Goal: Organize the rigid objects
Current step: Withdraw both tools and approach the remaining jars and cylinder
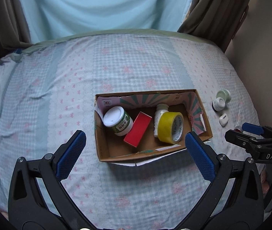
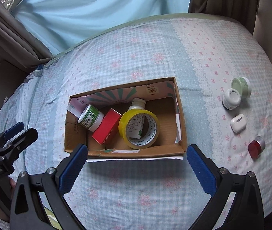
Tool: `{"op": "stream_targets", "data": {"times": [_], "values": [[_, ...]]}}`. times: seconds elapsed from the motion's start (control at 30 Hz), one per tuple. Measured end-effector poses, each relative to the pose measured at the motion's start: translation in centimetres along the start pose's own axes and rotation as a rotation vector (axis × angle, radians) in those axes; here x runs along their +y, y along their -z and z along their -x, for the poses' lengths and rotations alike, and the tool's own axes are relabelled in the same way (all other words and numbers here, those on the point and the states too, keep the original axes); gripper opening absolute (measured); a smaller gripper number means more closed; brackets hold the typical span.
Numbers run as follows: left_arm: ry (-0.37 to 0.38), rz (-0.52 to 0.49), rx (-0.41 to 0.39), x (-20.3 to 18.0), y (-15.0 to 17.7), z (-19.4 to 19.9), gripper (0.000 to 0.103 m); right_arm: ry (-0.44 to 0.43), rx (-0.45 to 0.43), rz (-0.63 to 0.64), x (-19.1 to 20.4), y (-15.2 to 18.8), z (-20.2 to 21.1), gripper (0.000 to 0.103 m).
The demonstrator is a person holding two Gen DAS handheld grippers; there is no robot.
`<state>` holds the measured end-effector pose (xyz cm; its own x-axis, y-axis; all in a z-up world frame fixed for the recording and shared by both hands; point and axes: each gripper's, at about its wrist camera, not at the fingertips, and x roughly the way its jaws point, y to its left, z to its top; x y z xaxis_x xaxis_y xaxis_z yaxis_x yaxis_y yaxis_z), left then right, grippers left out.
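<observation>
A cardboard box [image 1: 203, 105] [image 2: 182, 115] lies on the bed. It holds a green-labelled jar [image 1: 117, 120] [image 2: 91, 118], a red box [image 1: 138, 132] [image 2: 107, 126], a yellow tape roll [image 1: 170, 127] [image 2: 138, 129] and a white bottle [image 1: 160, 113] [image 2: 137, 103]. To its right lie a pale green jar [image 1: 223, 95] [image 2: 241, 87], a white jar [image 1: 218, 104] [image 2: 231, 98], a white earbud case [image 1: 223, 119] [image 2: 237, 123] and a red-capped item [image 2: 256, 147]. My left gripper [image 1: 136, 149] is open and empty before the box. My right gripper [image 2: 136, 163] is open and empty too.
The bed [image 1: 136, 67] has a blue checked floral sheet. A pale blue curtain [image 1: 107, 5] and brown drapes [image 1: 218, 9] hang behind it. The right gripper body shows at the right edge of the left wrist view [image 1: 258, 140]; the left gripper shows at the left of the right wrist view [image 2: 7, 141].
</observation>
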<state>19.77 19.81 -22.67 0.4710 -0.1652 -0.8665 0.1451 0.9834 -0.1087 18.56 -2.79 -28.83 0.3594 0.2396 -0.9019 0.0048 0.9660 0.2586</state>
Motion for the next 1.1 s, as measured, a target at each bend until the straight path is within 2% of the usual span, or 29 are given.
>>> {"op": "stream_targets", "data": {"times": [0.23,0.4,0.5,0.7,0.87,1.1], "values": [[0.024,0.004,-0.044,-4.3,2.2,4.3,0.103,0.063,-0.046,0.025,-2.1,2.9,6.4,0.103],[0.02,0.0,-0.082,-8.7,3.3,6.1,0.103,0.107,-0.081,0.035,-5.3,4.8,9.8,0.103],[0.057,-0.006,-0.085,-11.7,3.6,6.4,0.103,0.132,-0.09,0.039,-8.1,5.7,11.5,0.103],[0.0,-0.015,-0.058,-18.5,4.2,4.7,0.103,0.135,-0.086,0.1,-14.6,6.6,12.9,0.103],[-0.005,0.004,-0.05,-24.1,4.0,2.9,0.103,0.123,-0.067,0.157,-20.3,6.5,12.9,0.103],[-0.015,-0.048,0.016,-30.6,2.6,-1.2,0.103,0.137,-0.013,0.195,-25.7,5.8,11.6,0.103]]}}
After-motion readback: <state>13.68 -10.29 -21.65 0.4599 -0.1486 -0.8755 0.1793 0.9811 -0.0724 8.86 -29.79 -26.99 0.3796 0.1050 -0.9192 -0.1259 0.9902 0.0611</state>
